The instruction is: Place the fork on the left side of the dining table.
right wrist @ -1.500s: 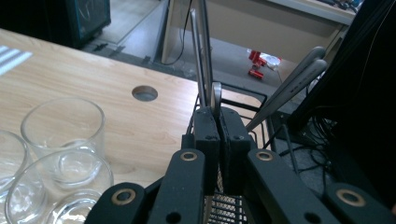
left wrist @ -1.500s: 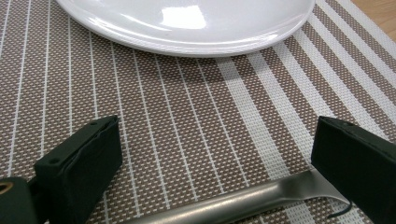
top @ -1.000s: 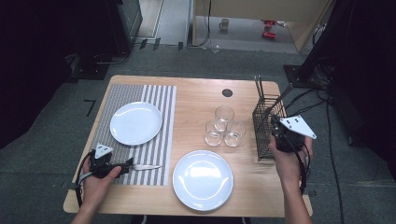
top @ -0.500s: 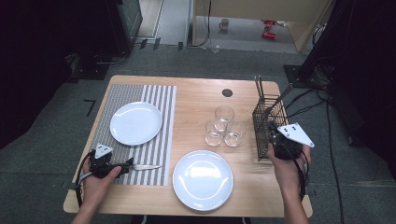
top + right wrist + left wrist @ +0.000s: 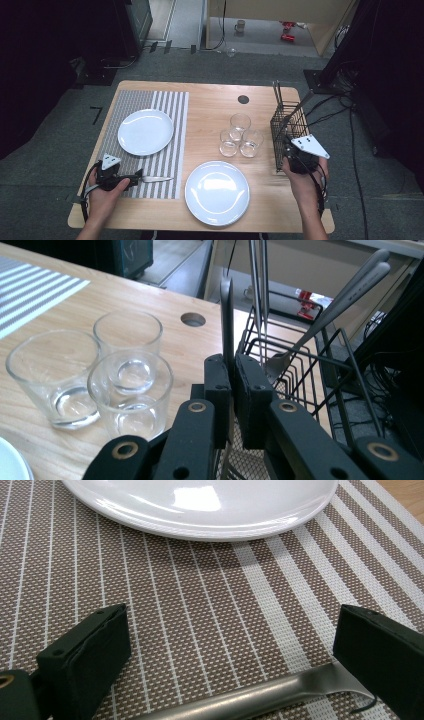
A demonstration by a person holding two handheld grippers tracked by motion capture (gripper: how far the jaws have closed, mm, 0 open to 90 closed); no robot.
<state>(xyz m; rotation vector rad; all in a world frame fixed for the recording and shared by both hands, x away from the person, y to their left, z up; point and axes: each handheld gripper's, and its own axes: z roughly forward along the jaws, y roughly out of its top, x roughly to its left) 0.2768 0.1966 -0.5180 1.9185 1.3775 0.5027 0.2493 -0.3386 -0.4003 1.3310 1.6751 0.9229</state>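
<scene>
Gripping a utensil handle [image 5: 226, 315] upright, the right tool [image 5: 232, 390] stands at the basket [image 5: 288, 131]; left tool [image 5: 225, 650] gapes over the knife [image 5: 260, 697].

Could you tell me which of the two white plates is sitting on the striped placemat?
The far left plate lies on the striped placemat; the near plate, closer to the person, rests directly on bare wood.

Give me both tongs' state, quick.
Left tongs: open, jaws either side of the knife lying on the striped placemat.
Right tongs: closed on a utensil handle at the wire basket.
</scene>
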